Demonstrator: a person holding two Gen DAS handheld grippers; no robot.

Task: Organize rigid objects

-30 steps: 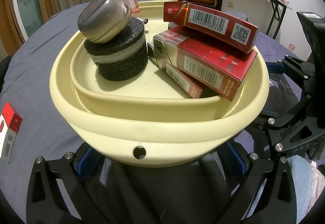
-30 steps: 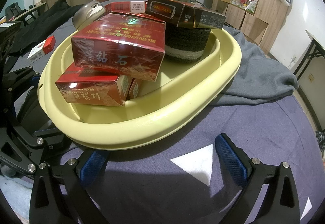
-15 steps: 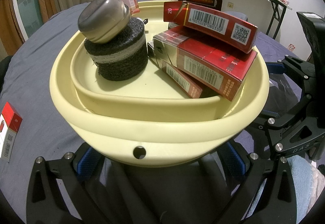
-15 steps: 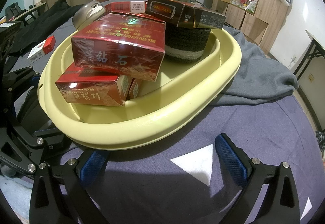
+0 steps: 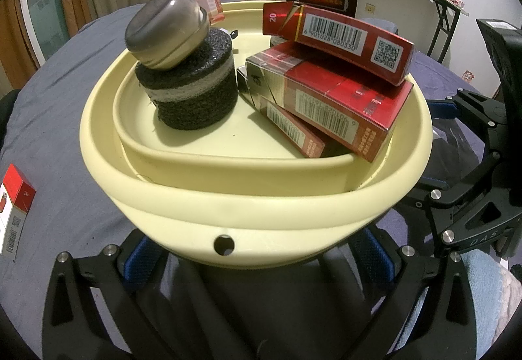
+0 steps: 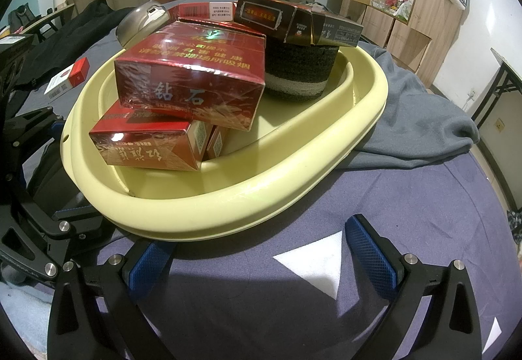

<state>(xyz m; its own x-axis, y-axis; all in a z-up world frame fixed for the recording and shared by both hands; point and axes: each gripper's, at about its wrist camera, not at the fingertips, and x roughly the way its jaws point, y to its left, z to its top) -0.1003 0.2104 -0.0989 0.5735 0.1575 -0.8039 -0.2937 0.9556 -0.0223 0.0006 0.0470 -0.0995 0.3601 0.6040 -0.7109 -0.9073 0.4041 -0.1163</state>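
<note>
Left tool (image 5: 261,249): spread wide, low at the near rim of the yellow basin (image 5: 254,206), holding nothing. Right tool (image 6: 261,249): spread wide too, low at the basin's other side, one blue pad tucked under the rim, also empty.

Inside the basin: red boxes (image 5: 329,105) piled at a lean, a black foam roll (image 5: 192,92) with a grey mouse (image 5: 166,30) on top. In the right view, a dark box (image 6: 293,22) lying on another roll. One more red box (image 5: 14,206) still out on the blue cloth, well apart on the left.

Best next, likely: go for that lone box. Pinch across its narrow sides, lift slowly, set flat in a bare spot. No bumping the leaning pile or the mouse, since both look easy to tip.
</note>
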